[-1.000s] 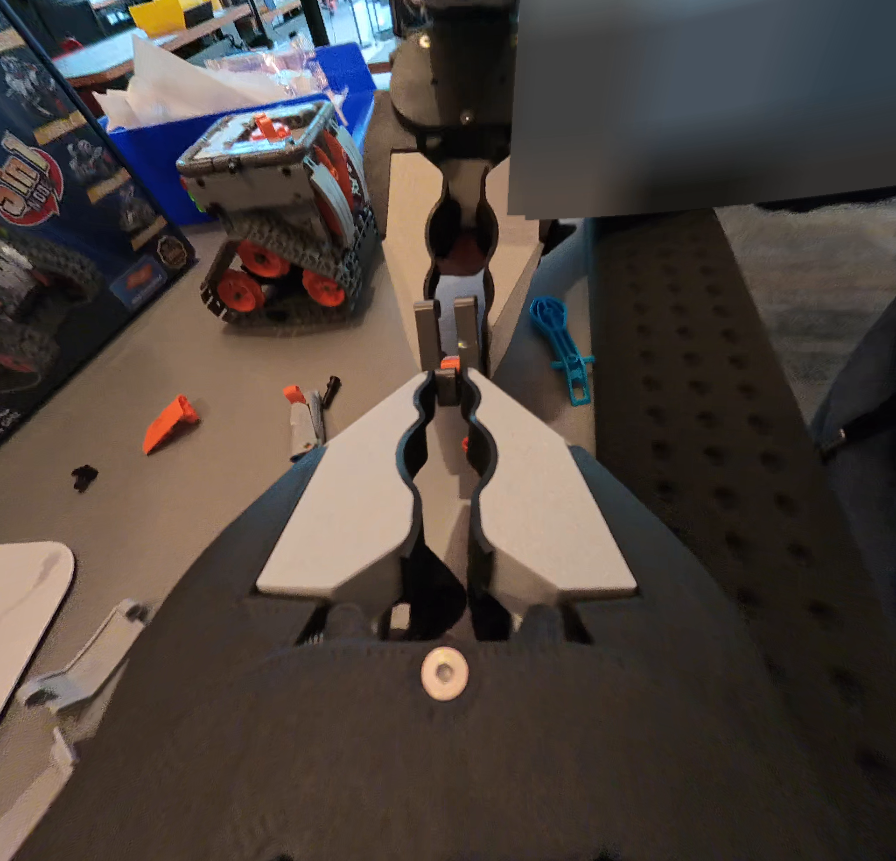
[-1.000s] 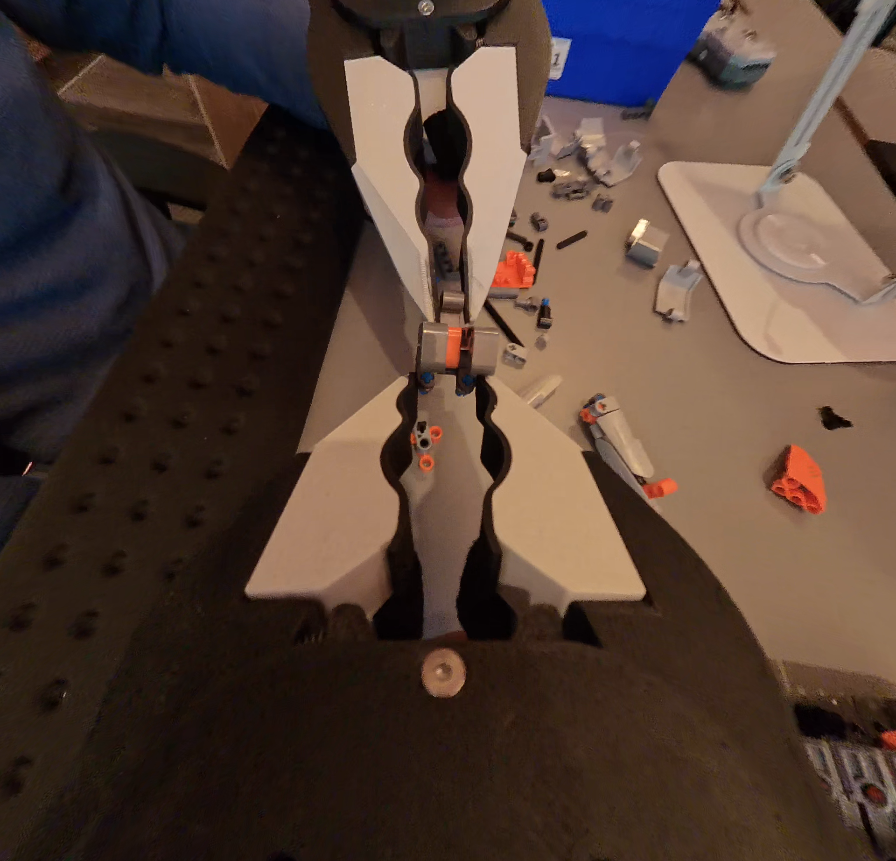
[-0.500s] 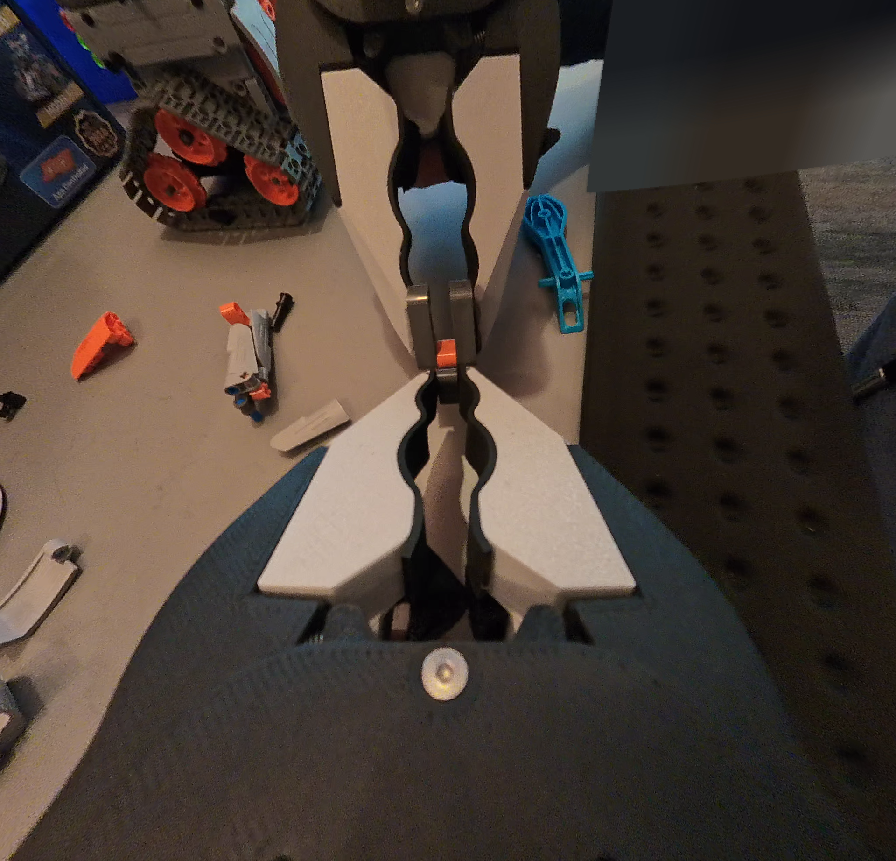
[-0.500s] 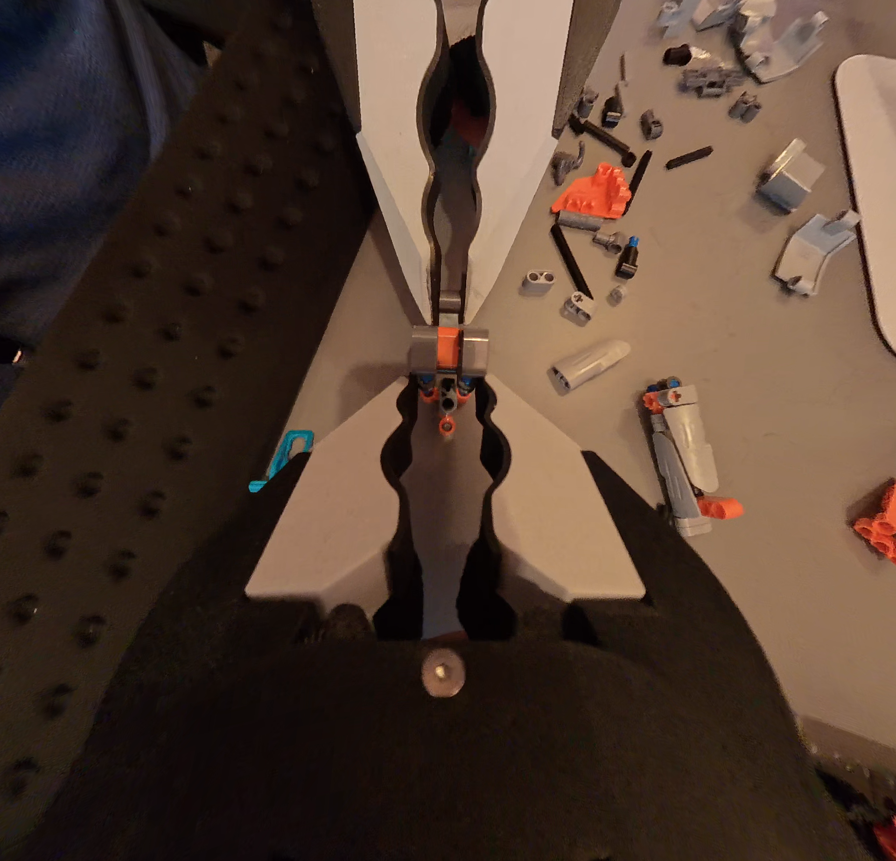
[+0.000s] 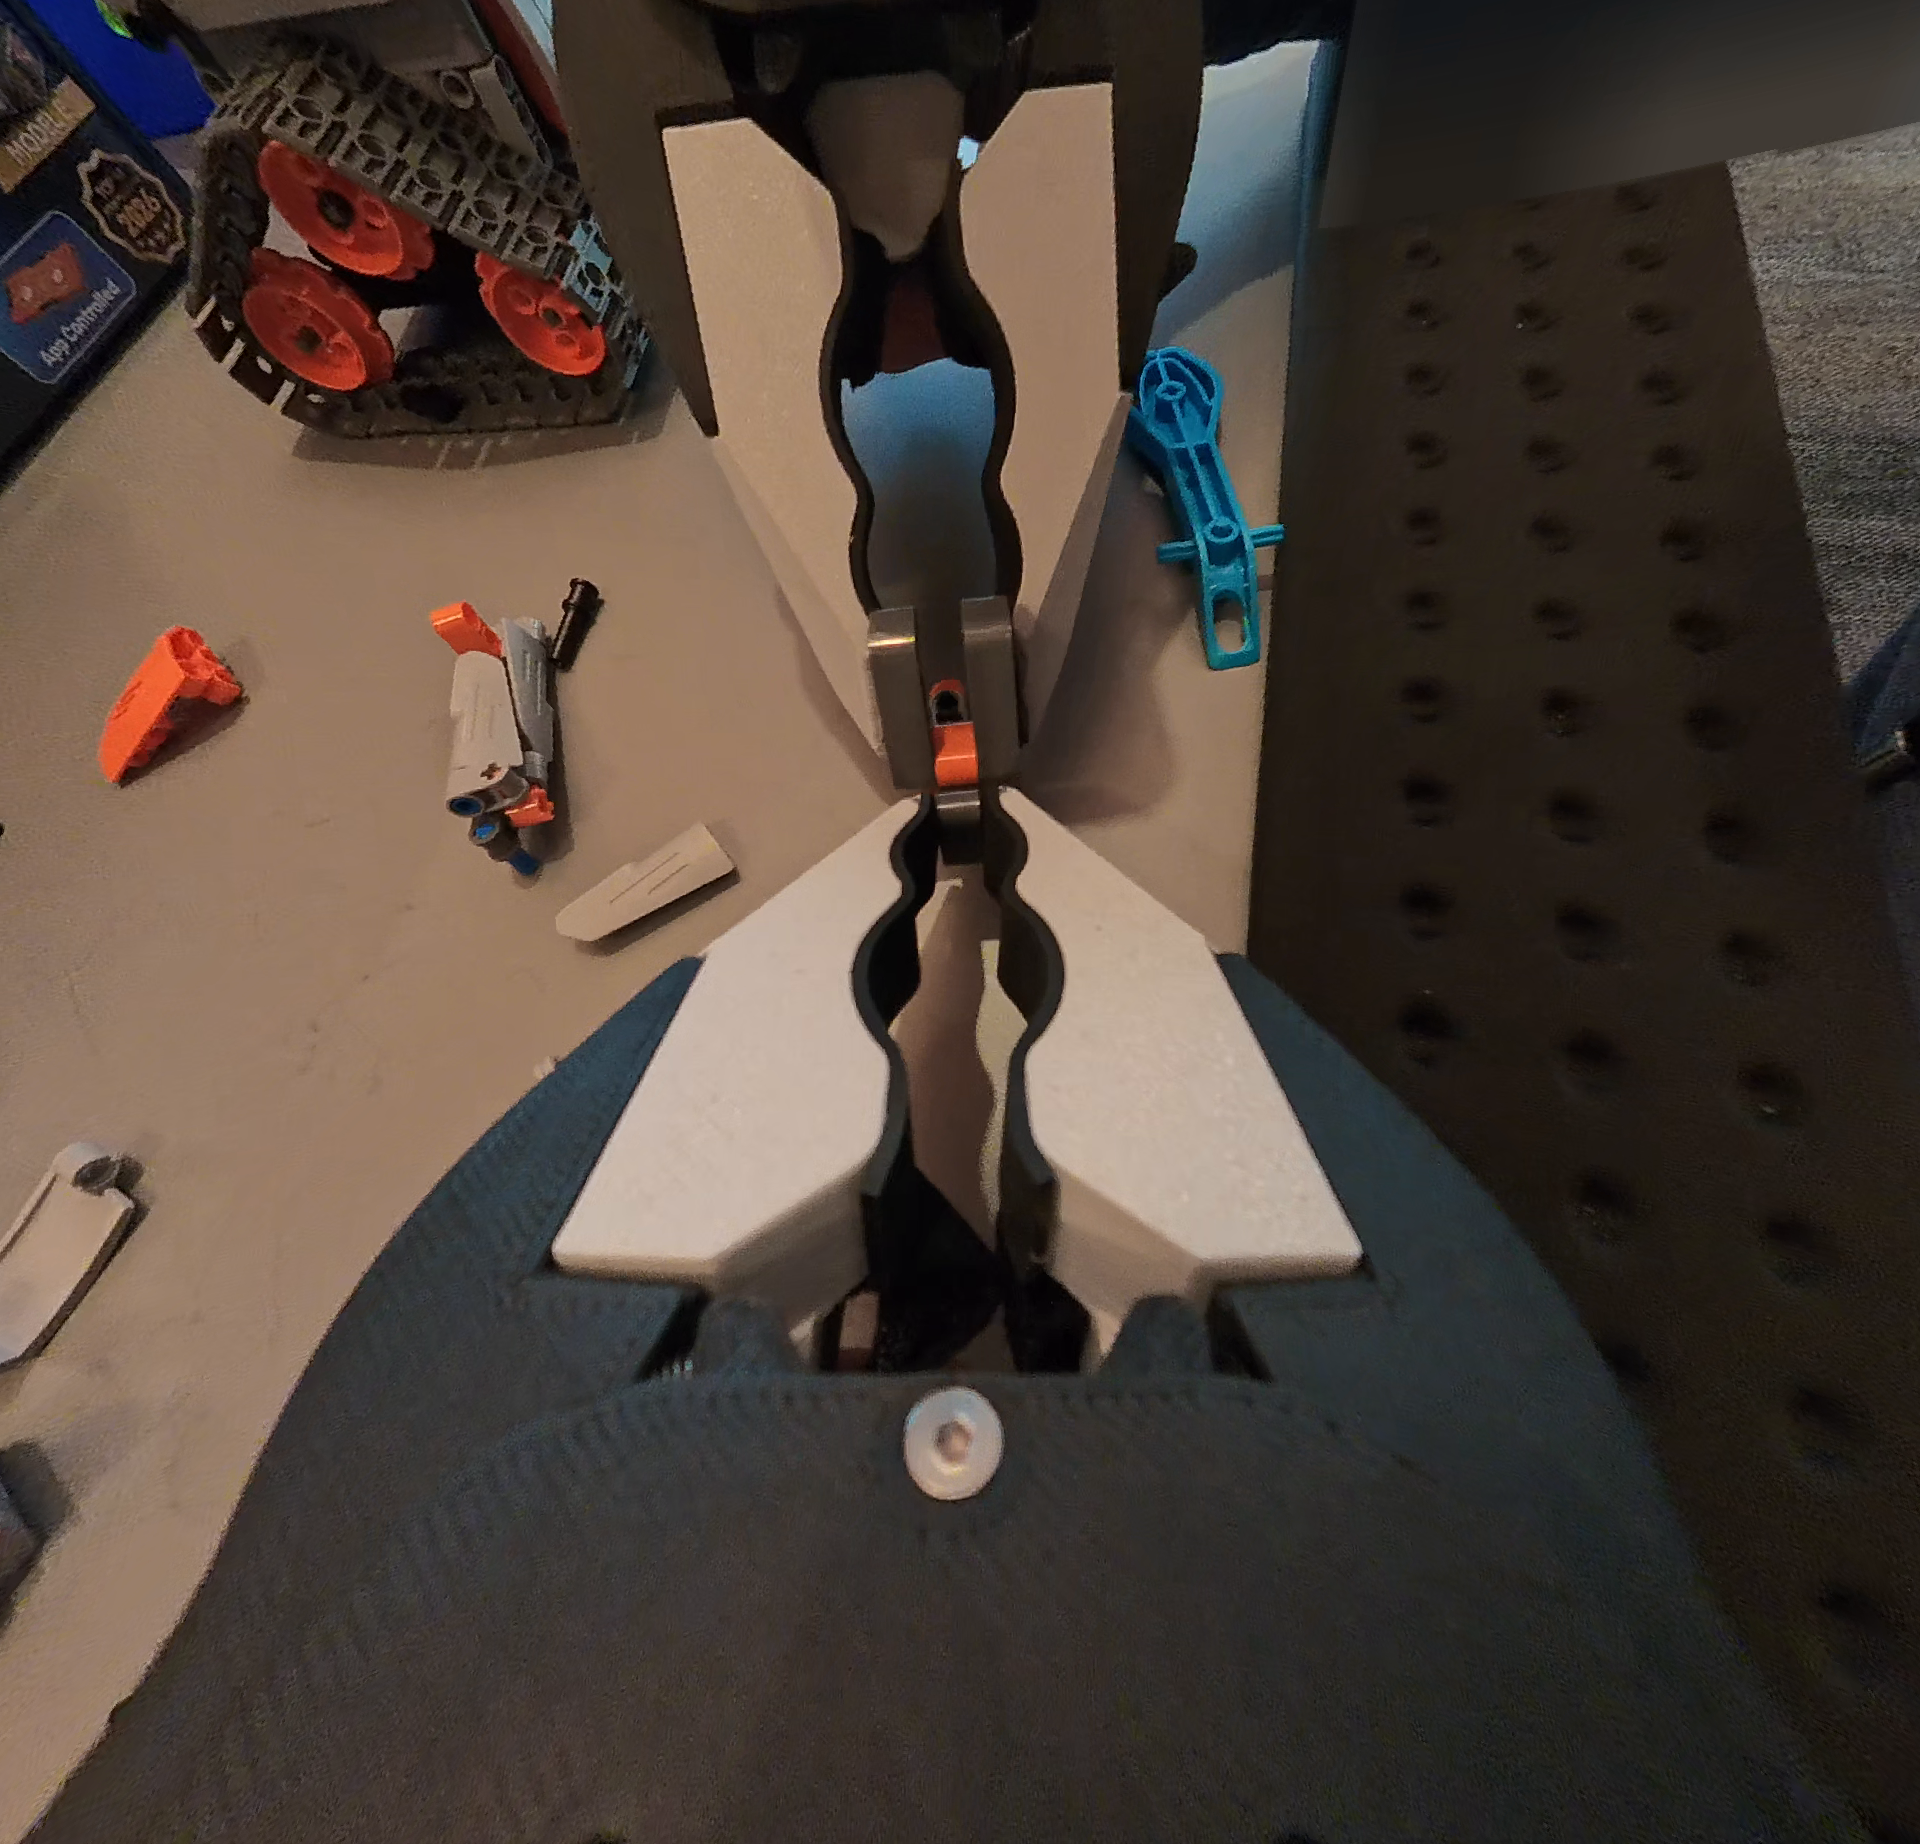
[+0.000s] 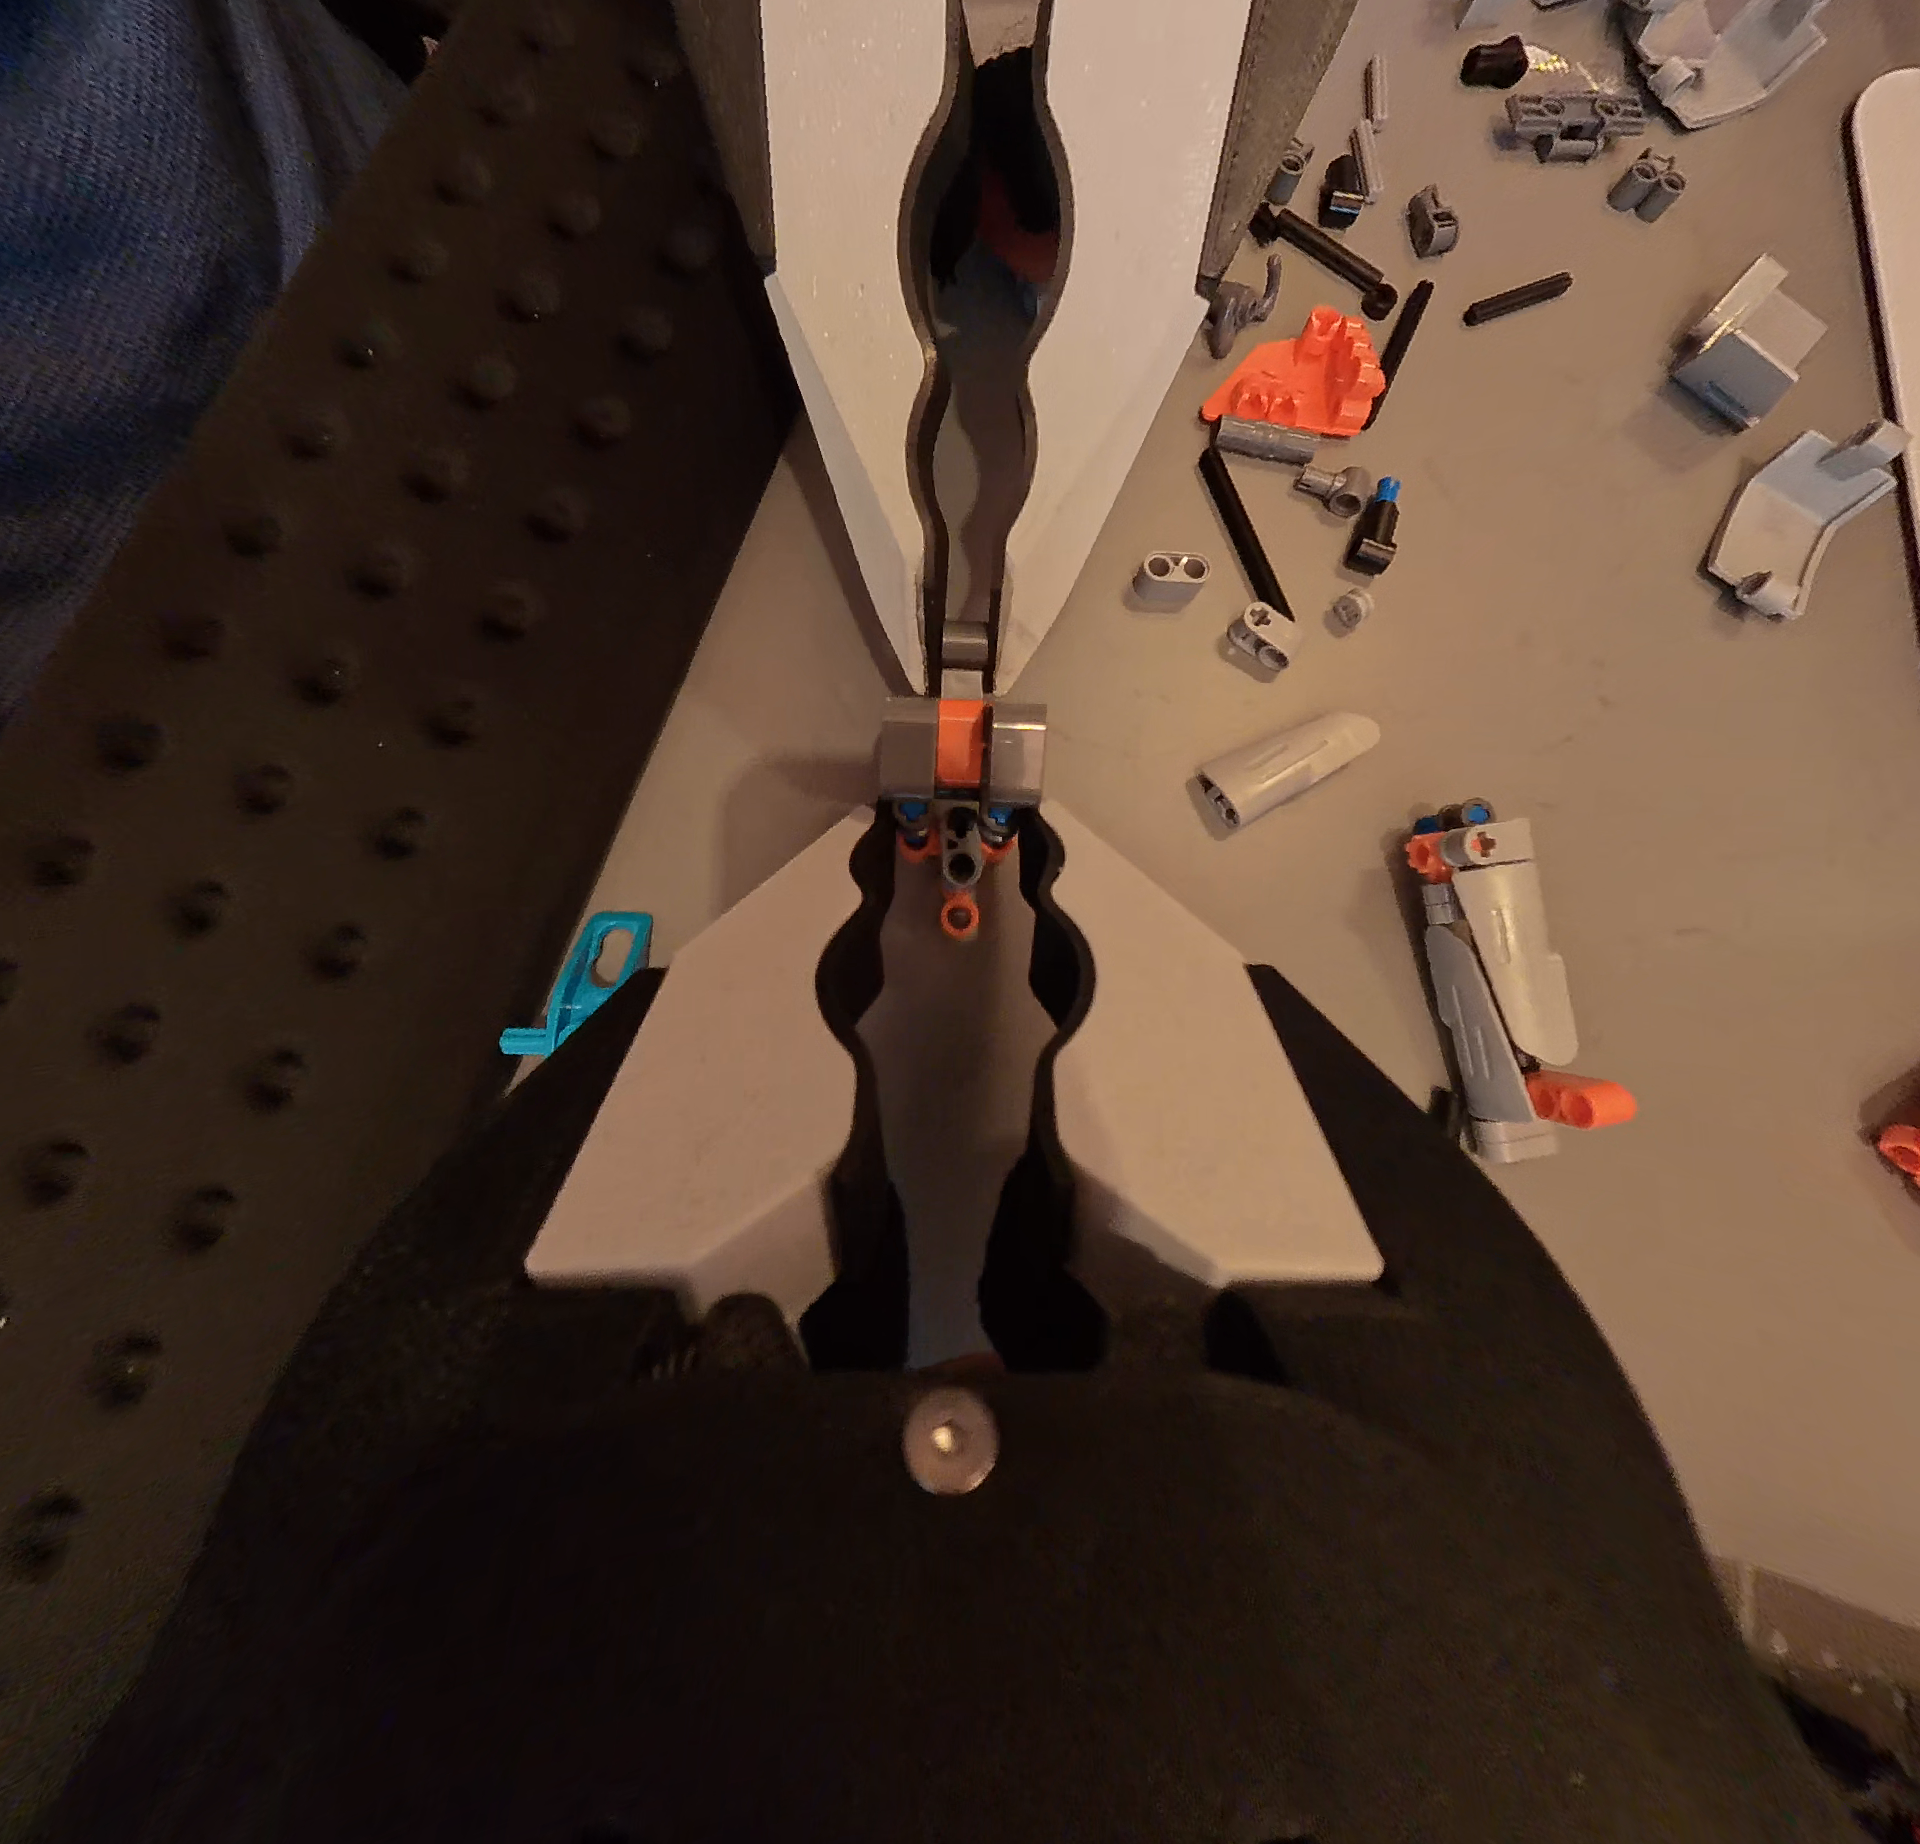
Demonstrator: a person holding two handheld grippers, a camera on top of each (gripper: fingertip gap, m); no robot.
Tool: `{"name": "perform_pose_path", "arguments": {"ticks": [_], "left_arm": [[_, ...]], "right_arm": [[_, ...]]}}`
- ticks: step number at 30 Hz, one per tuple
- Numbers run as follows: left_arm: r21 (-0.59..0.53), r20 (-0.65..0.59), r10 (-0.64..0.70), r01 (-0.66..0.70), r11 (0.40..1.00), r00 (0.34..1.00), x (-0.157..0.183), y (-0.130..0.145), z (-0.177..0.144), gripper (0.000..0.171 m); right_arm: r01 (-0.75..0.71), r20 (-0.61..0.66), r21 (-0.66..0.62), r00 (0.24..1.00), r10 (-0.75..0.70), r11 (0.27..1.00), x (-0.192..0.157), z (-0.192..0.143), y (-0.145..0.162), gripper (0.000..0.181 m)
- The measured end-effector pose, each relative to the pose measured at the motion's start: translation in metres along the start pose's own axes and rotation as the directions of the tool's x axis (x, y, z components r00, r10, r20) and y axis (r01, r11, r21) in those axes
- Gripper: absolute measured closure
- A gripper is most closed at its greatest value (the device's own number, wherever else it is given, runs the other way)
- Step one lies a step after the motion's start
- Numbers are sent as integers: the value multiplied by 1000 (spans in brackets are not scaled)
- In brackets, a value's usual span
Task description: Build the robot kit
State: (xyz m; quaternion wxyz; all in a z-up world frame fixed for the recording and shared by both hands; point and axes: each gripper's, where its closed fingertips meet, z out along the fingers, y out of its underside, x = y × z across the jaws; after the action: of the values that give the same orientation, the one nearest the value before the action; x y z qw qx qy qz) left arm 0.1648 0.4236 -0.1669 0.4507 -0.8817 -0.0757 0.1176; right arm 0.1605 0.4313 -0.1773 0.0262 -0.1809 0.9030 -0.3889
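Grey tabletop (image 5: pixel 312 963) fills the left wrist view: the left gripper (image 5: pixel 961 826) pinches a small grey stub joined to the grey-and-orange block assembly (image 5: pixel 943 698); a tracked toy vehicle (image 5: pixel 395 267) and a printed box (image 5: pixel 62 267) stand beyond. From the right wrist view, the right gripper (image 6: pixel 961 823) clamps the assembly's pinned end above scattered loose bricks (image 6: pixel 1299 381). Twisting apart could snap the joint, I judge.

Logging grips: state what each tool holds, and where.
Both grip one small grey-and-orange brick piece. The left tool pinches its narrow grey end tab; the right tool clamps the opposite, pin-studded end.
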Motion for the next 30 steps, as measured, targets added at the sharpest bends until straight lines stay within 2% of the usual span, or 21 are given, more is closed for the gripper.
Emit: {"name": "perform_pose_path", "arguments": {"ticks": [16,19,22,30], "left_arm": [[-25,9,48,-48,999,999,1,2,1,165],[-68,18,101,-99,993,995,4,10,5,165],[-55,-2,67,-67,996,998,4,8,4,165],[-77,-5,111,-111,991,994,3,9,6,165]], "right_arm": [[-25,4,69,1000,25,997,-1,1,1,160],[-18,8,47,1000,18,999,-4,6,5,160],[-21,15,47,1000,21,999,-4,6,6,160],[-36,18,37,999,35,999,-5,6,8,160]]}}
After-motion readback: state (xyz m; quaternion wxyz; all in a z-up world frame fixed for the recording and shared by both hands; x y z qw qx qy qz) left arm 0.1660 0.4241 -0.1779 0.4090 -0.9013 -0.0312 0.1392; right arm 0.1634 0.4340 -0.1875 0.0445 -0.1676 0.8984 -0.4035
